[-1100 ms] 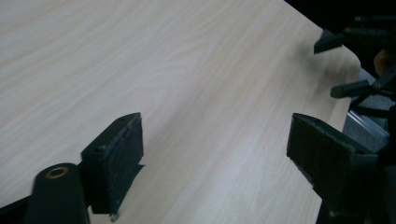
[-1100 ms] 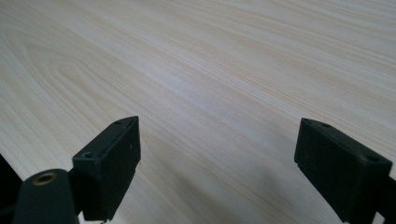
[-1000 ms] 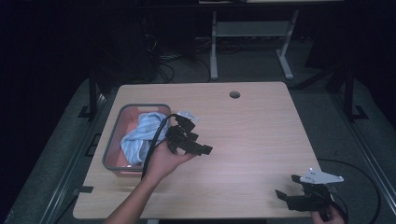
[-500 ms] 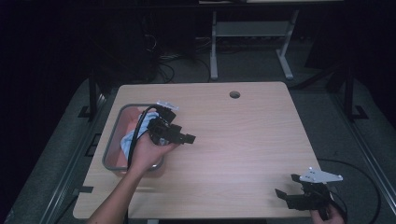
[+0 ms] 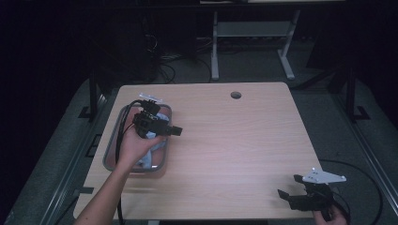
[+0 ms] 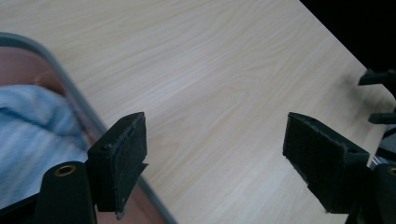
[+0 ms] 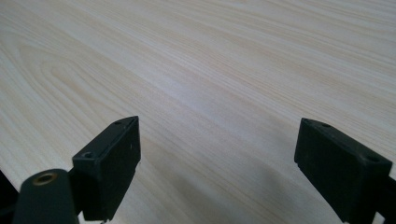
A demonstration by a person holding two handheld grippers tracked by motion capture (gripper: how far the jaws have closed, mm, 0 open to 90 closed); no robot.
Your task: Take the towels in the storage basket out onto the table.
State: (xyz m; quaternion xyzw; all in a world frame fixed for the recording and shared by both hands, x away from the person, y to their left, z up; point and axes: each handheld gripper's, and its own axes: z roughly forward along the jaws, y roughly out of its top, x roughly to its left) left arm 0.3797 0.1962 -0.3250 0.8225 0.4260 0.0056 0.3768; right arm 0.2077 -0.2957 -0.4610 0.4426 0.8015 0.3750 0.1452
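Your left gripper [image 5: 162, 127] jaws wide open, empty, over grey-rimmed tray [image 6: 79, 105]; light blue cloth [image 6: 32, 140] lies left of fingers; right gripper [image 5: 300, 194] open, idle; next: drop & pinch cloth

On the wooden table [image 5: 225, 140], the left gripper [image 5: 162, 127] hovers over the grey tray [image 5: 109, 154] at nine o'clock, above blue cloth [image 5: 146, 159]. The right gripper [image 5: 293, 194] rests at five o'clock.

Left gripper [image 5: 162, 129]: raised in hand, fingers [image 6: 119, 163] wide apart. Right gripper [image 5: 293, 192]: low, fingers spread.
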